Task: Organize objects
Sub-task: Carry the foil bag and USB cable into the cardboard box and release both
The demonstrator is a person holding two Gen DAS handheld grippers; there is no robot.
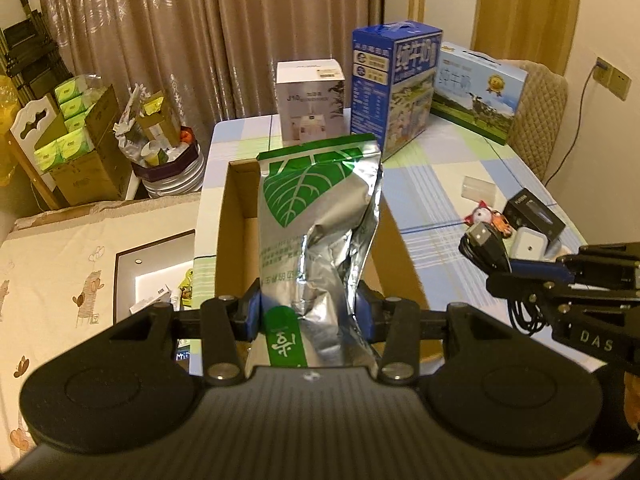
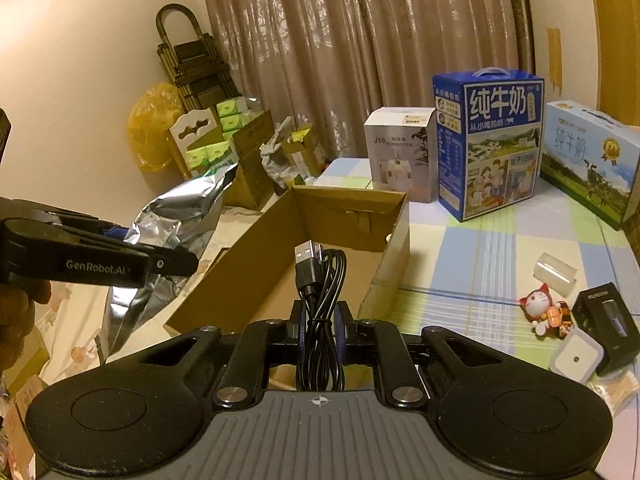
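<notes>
1. Foil pouch (image 1: 320, 240), silver with a green leaf print: held upright above the near end of the open box (image 1: 236, 216), pinched low down by the left tool (image 1: 310, 312). Creased and dented at the waist, so probably soft fill, light, and the skin slick. A grip across the bulk, as here, looks safer than one on the thin top seal.
2. Cable (image 2: 320, 300), black, bundled in loops with a USB plug sticking up: clamped between the pads of the right tool (image 2: 320, 320), hanging over the box's near corner. Limp, light; loops may spring loose on release, so I'd take hold mid-bundle.
3. Box: bare cardboard floor where visible; the pouch screens much of its inside in the left view.
4. On the checked surface (image 2: 472, 264), right of the box: cat figure (image 2: 540, 308), white adapter (image 2: 576, 360), black carton (image 2: 612, 320), clear case (image 2: 556, 272). Adapter and carton touch.
5. Hard to tell: pouch's lower edge sits behind the tool body; small print illegible; the cable's far end is hidden.
</notes>
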